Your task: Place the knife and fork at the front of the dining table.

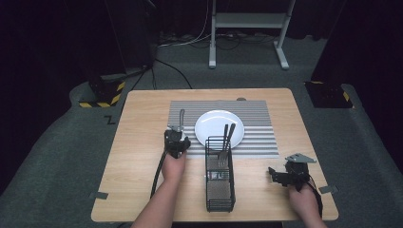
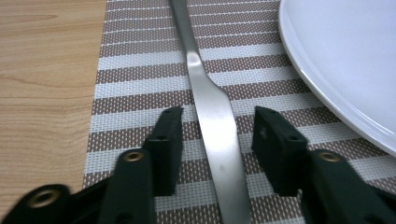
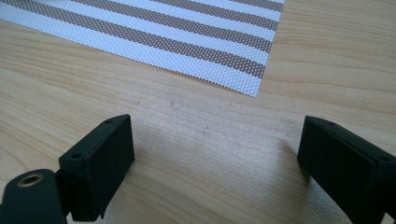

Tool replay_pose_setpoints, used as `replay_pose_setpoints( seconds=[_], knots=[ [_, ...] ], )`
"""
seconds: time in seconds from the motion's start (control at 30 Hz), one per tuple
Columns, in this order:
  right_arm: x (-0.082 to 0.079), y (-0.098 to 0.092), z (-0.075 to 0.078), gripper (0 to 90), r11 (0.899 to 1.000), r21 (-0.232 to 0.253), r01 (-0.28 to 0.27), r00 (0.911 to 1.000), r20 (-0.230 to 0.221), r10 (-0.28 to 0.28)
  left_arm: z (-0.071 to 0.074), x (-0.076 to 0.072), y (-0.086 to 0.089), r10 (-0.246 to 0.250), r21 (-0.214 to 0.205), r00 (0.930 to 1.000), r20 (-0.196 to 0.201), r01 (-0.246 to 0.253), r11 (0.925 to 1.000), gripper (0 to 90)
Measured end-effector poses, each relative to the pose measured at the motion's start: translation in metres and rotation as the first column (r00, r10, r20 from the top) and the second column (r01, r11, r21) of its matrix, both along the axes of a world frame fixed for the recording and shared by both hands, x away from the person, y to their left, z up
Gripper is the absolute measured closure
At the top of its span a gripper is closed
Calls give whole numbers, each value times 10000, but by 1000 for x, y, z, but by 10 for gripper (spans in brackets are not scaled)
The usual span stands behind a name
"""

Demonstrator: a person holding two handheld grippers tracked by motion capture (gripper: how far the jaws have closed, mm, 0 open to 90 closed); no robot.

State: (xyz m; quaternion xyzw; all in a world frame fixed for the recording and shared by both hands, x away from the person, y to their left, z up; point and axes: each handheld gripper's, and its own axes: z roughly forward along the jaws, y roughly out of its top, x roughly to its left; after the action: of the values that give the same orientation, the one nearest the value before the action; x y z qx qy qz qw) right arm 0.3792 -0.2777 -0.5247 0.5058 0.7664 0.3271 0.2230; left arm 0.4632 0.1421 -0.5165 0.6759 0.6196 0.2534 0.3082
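Straddling the knife [image 2: 215, 126] with my left gripper [image 2: 217, 140], jaws part open, one pad on either side of the blade and neither one touching the metal. Knife lies flat on the striped placemat [image 2: 135, 74], running away from me, just left of the white plate [image 2: 345, 60]. Gap shows between knife and plate rim; they are close but apart. Seen from the high view, my left gripper [image 1: 176, 137] sits at the mat's near left corner with the knife [image 1: 181, 117] stretching ahead of it toward the far side of the table [image 1: 138, 142].

Plate [image 1: 214, 124] rests near the middle of the mat. A black wire caddy [image 1: 219, 183] stands just in front of it, long axis pointing toward me, its far end overlapping the plate's near edge as the high view has it. Two utensils [image 1: 227, 137] lean out of the caddy's far end, handles over the plate; I can make out fork tines low in the basket but cannot tell what the second piece is.

My right gripper [image 3: 215, 154] hangs low over bare wood, jaws wide, nothing between them. The mat's corner [image 3: 252, 88] lies a little beyond its pads. From above, this gripper [image 1: 285, 175] sits near the table's right front, well apart from caddy and plate.
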Motion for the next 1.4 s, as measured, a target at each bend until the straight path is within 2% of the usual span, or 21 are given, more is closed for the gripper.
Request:
replay_pose_setpoints(
  seconds=[0.13, 0.23, 0.37, 0.47, 0.53, 0.63, 0.73, 0.8, 0.83, 0.93, 1.03, 1.1, 1.17, 1.3, 1.4],
  knots=[
    [0, 0, 0, 103, 10000, 7, -32, 10000, -13, 32, 5, -12, 10, -171, 56, 9996, 218, 169, 9998, 393],
    [0, 0, 0, 103, 10000, 2, -40, 10000, -3, 40, 7, -25, 22, -239, -102, 9993, 294, 242, 9997, 374],
    [0, 0, 0, 103, 10000, 2, -40, 10000, -3, 40, 8, -42, 43, -205, -326, 9997, 161, 210, 9992, 304],
    [0, 1, 0, 104, 10000, -22, -5, 10000, -10, 5, 7, -57, 59, -251, -426, 9995, 181, 258, 9988, 303],
    [-1, 1, 0, 105, 10000, -6, 3, 10000, -23, -3, 6, -68, 69, -290, -381, 9995, 125, 294, 9988, 285],
    [-1, 1, 0, 106, 10000, -9, -34, 10000, -9, 34, 2, -84, 86, -433, -70, 9990, -100, 432, 9990, 226],
    [-1, 1, 0, 106, 10000, 9, -48, 10000, -10, 48, -2, -95, 101, -658, 134, 9967, -469, 665, 9977, 174],
    [-1, 1, 0, 109, 10000, -24, -64, 10000, 22, 64, -5, -101, 109, -672, 353, 9961, -566, 693, 9970, 160],
    [-2, 2, 0, 110, 10000, -17, -51, 10000, 11, 51, -6, -104, 113, -641, 286, 9962, -588, 659, 9974, 157],
    [-2, 1, 0, 115, 10000, -2, -25, 10000, 37, 25, -9, -112, 118, -634, 375, 9975, -314, 646, 9972, 152],
    [-5, 1, 1, 126, 10000, -21, 7, 9996, 271, -6, -13, -118, 117, -727, 351, 9973, 80, 723, 9968, 147],
    [-7, 1, 4, 127, 10000, -27, -45, 9987, 516, 46, -13, -120, 116, -828, 358, 9965, 74, 824, 9960, 145],
    [-12, 2, 10, 128, 9991, 413, -55, 9966, 822, 21, -13, -121, 116, -798, 300, 9968, 78, 795, 9964, 144],
    [-23, 10, 27, 109, 9948, 910, -459, 9786, 2042, 265, -13, -121, 115, -769, 330, 9970, 73, 766, 9965, 143],
    [-28, 17, 40, 98, 9936, 968, -585, 9705, 2386, 339, -13, -121, 115, -782, 363, 9969, 67, 779, 9963, 141]
  ],
)
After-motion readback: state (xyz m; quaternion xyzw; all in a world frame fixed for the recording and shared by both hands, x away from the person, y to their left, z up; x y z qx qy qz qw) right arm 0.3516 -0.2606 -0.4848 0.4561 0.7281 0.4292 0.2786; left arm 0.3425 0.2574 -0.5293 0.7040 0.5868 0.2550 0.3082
